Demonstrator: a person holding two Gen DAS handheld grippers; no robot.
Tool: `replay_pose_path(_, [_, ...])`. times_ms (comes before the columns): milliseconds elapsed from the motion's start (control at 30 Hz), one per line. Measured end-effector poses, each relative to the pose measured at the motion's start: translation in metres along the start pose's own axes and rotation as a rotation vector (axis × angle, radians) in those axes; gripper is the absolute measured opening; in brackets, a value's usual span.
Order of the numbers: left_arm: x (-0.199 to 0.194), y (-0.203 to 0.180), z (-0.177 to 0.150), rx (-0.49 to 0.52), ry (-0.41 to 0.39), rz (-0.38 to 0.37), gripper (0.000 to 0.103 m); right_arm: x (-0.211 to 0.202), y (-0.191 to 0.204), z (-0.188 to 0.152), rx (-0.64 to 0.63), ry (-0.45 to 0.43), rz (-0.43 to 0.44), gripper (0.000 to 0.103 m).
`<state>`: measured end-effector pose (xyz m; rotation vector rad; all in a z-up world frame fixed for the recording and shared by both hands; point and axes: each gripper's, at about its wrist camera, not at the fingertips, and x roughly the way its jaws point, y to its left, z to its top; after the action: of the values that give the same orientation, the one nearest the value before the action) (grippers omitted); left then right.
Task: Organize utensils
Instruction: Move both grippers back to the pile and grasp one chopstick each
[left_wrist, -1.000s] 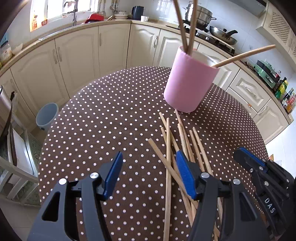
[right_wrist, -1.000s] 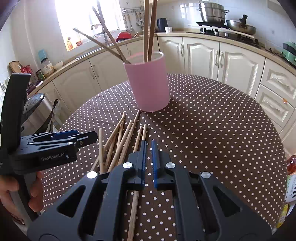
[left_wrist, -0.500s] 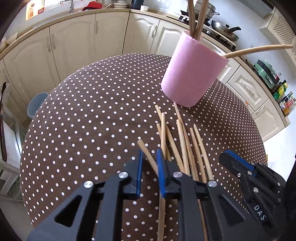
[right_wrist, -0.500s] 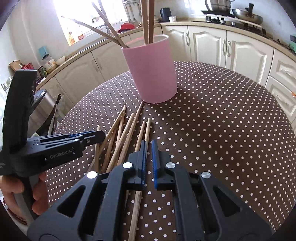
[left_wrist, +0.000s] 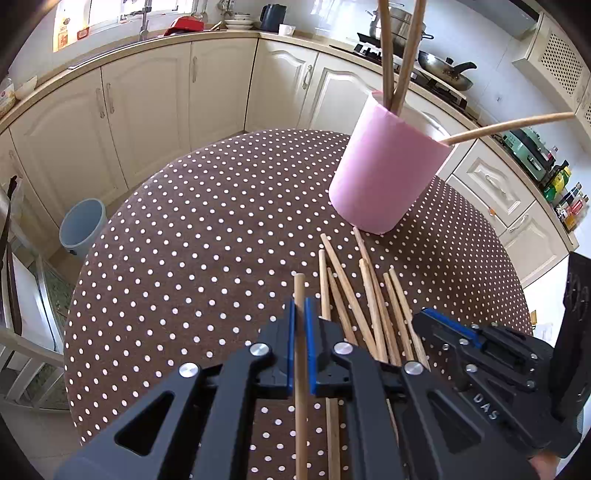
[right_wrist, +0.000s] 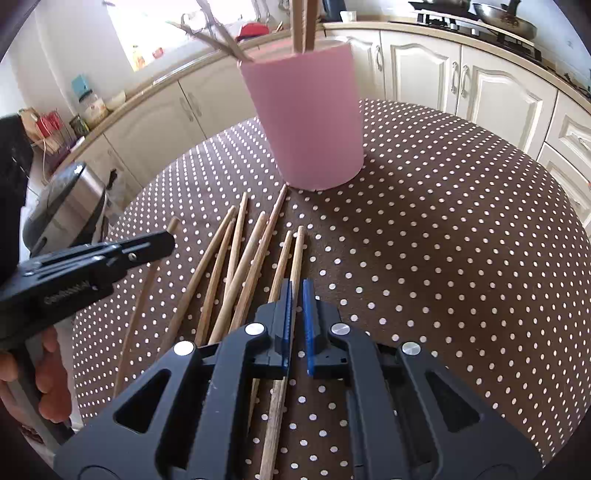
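- The left tongs (left_wrist: 302, 328) are closed on one chopstick (left_wrist: 300, 295); its rounded end sticks out beyond the blue pads, and its long part runs back under the tool.
- The right tongs (right_wrist: 297, 317) are nearly closed, with only a narrow gap between the blue pads. A stick of the pile lies under the left pad, but I cannot tell if it is pinched — it seems to lie flat on the cloth.
- Just right of the left tongs, the loose chopsticks (left_wrist: 373, 295) lie in a fan on the dotted worktop (left_wrist: 207, 229), their far ends pointing toward the cup.
- The pink cup (left_wrist: 384, 177) stands upright at the far side of the pile, and it already holds several sticks that lean out over its rim.
- In my judgement the step in hand is to lift the gripped stick and bring it to the cup.
- To do it well, lift it straight up first, so the long part does not drag the neighbours out of the fan.
- The grip is near one end, so the heavy part may swing down — turn the wrist slowly until the stick hangs close to upright.
- Lower the bottom end into a free part of the cup mouth, away from the leaning sticks, and release only when the end is well inside.
- The cup looks light; a push against its rim could tip it.
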<state>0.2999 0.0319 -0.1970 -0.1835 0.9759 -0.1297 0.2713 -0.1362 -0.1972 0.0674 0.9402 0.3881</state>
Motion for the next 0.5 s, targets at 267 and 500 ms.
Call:
replay_pose_path(267, [0.001,0.003,0.001,0.002,0.005,-0.008,0.006,0.016,0.026,0.008,-0.111,0.058,-0.116,0.019])
replay_pose_path(500, [-0.008,-0.002,0.001,0.02,-0.011,-0.019,0.006,0.025,0.036,0.016,-0.117,0.06,-0.125,0.006])
